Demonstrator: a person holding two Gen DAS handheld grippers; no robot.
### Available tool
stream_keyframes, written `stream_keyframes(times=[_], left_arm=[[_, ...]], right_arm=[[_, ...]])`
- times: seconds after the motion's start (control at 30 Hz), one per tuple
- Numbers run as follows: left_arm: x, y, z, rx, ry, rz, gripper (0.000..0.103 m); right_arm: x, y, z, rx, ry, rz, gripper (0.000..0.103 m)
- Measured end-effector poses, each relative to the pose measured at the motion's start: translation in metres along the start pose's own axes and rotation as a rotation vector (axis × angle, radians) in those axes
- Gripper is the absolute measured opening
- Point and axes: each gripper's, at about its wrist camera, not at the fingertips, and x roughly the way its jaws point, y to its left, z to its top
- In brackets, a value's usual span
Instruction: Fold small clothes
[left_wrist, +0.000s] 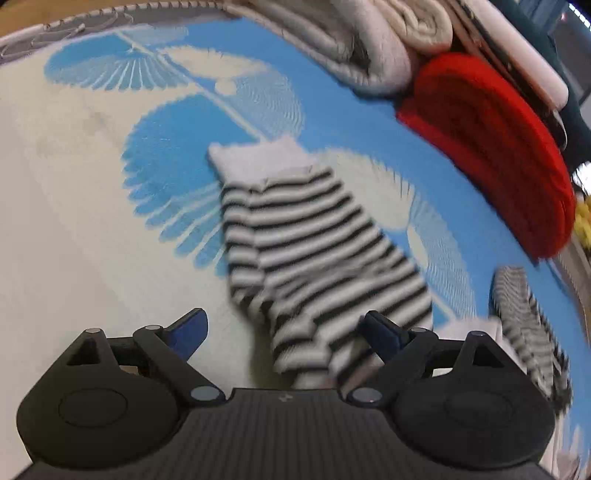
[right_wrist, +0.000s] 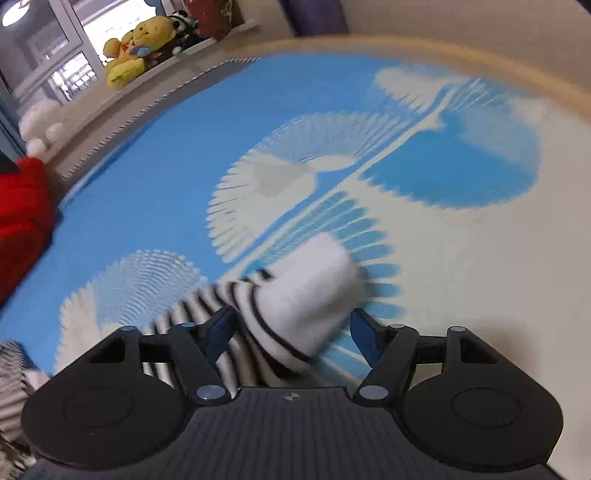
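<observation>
Already the striped sock lies on the blue-and-white mat, apparently doubled over — white cuff away from the left gripper, whose jaws stand spread with nothing pinched. In the right view its white toe sits between the right gripper jaws, which stand partly apart; blur hides whether the pads touch it. A second striped sock waits at the mat's edge, seemingly unfolded, so work probably remains. Nearby, a red cloth and rolled towels crowd one side; plush toys sit on a sill, well apart.
</observation>
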Motion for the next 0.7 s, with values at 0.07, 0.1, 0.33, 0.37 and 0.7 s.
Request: stream_keyframes(times=[0.07,0.1,0.33,0.37,0.7], left_arm=[[0.005,-0.013,0.007,0.043,-0.016,0.009,0.052],[0.004,-0.018,0.01,0.067,-0.028,0.027,0.037],[-0.028,0.006,0.042,0.059,-0.194,0.201,0.01],[-0.03,0.015,0.046,0.037,-0.188,0.205,0.01],[-0.038,0.056,0.038,-0.061,-0.131,0.126,0.048]], right_arm=[[0.003,0.014,0.004,-0.082,-0.011,0.037,0.007],[-0.005,0.025,0.005,-0.164,-0.071,0.014,0.007],[-0.084,0.007,0.067,-0.224,-0.332,-0.429,0.006],[-0.091,-0.003,0.079,-0.203,-0.357,-0.492,0.007],[-0.048,-0.017,0.037,-0.172,-0.111,-0.368,0.068]])
